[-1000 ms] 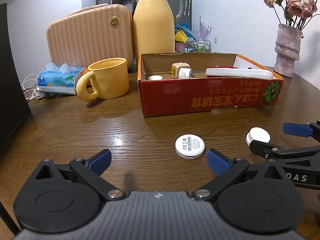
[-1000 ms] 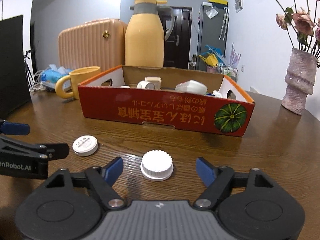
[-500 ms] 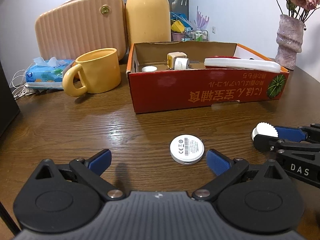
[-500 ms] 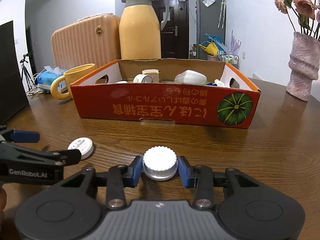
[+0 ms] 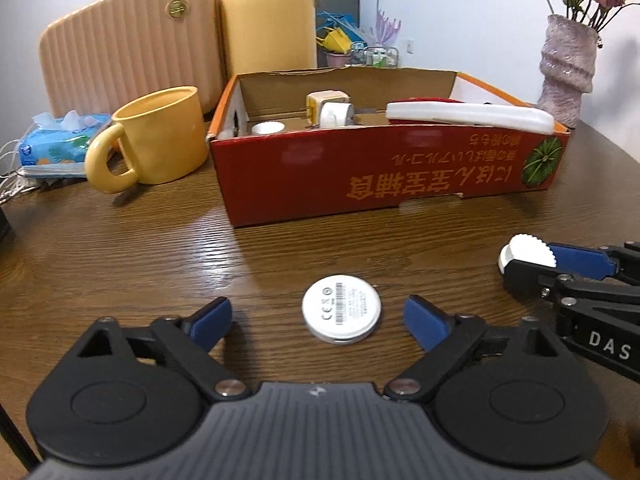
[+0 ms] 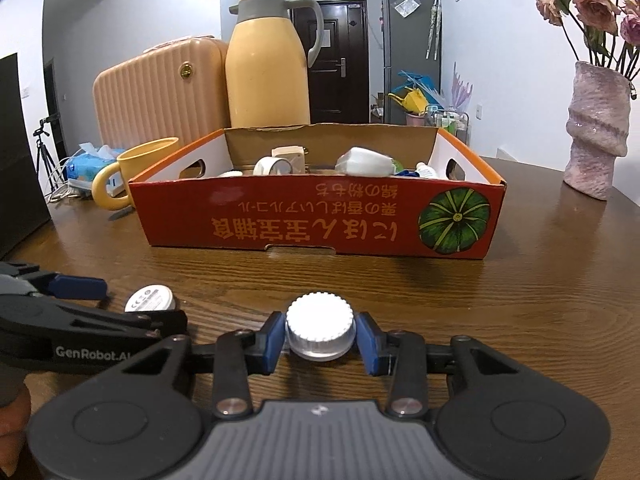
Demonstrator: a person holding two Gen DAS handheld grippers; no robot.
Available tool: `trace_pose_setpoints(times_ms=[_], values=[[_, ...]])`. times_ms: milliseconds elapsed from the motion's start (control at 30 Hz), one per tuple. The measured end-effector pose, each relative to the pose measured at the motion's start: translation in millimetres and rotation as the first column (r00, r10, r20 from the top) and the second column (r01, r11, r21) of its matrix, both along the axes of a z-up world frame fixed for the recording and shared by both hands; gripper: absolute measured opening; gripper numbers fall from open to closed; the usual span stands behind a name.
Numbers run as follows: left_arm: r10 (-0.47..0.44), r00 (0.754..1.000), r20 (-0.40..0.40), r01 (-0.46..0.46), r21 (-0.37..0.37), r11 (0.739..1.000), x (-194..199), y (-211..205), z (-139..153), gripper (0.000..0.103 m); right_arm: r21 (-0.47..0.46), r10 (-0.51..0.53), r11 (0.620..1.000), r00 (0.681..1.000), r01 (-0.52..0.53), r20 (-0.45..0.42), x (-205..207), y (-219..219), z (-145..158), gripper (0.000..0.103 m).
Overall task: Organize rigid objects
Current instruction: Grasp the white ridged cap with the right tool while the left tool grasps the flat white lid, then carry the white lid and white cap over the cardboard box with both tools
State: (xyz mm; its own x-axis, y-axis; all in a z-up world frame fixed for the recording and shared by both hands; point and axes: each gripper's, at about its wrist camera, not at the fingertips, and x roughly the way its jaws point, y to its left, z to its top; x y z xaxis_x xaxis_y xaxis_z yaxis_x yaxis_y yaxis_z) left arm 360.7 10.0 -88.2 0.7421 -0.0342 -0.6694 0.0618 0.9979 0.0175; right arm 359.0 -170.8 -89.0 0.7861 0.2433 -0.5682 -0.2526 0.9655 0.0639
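A flat white round disc (image 5: 341, 309) with a label lies on the wooden table between the open fingers of my left gripper (image 5: 320, 316); it also shows in the right wrist view (image 6: 151, 299). My right gripper (image 6: 320, 338) is shut on a white ribbed bottle cap (image 6: 320, 330) and holds it just above the table; the cap also shows in the left wrist view (image 5: 526, 249). The red cardboard box (image 6: 320, 224) stands behind, holding several small white and yellow items.
A yellow mug (image 5: 156, 138), a tissue pack (image 5: 60, 144), a peach case (image 5: 132, 44) and a yellow thermos jug (image 6: 266, 64) stand at the back left. A pink vase with flowers (image 6: 598, 128) stands at the right.
My right gripper closed on the ribbed cap and lifted it slightly. My left gripper moved forward, so the disc now lies between its open fingers.
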Motion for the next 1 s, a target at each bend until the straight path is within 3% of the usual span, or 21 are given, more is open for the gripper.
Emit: trace_pose_setpoints(times_ms=[133, 300, 1000], values=[[-0.031, 0.999, 0.009, 0.031, -0.015, 0.999, -2.4, -2.3, 1.6, 0.073, 0.006, -0.005, 1.0, 1.0, 0.005, 0.003, -1.0, -2.4, 0.4, 0.038], [-0.068, 0.997, 0.028, 0.069, -0.014, 0.998, -7.3, -7.7, 3.8, 0.04, 0.01, -0.003, 1.0, 1.0, 0.003, 0.011, -2.8, -4.0, 1.1, 0.038], [-0.051, 0.996, 0.068, 0.052, -0.015, 0.999, -17.6, -6.0, 10.1, 0.04, 0.018, 0.016, 1.0, 0.998, -0.017, 0.055, -14.3, -5.7, 6.5, 0.038]])
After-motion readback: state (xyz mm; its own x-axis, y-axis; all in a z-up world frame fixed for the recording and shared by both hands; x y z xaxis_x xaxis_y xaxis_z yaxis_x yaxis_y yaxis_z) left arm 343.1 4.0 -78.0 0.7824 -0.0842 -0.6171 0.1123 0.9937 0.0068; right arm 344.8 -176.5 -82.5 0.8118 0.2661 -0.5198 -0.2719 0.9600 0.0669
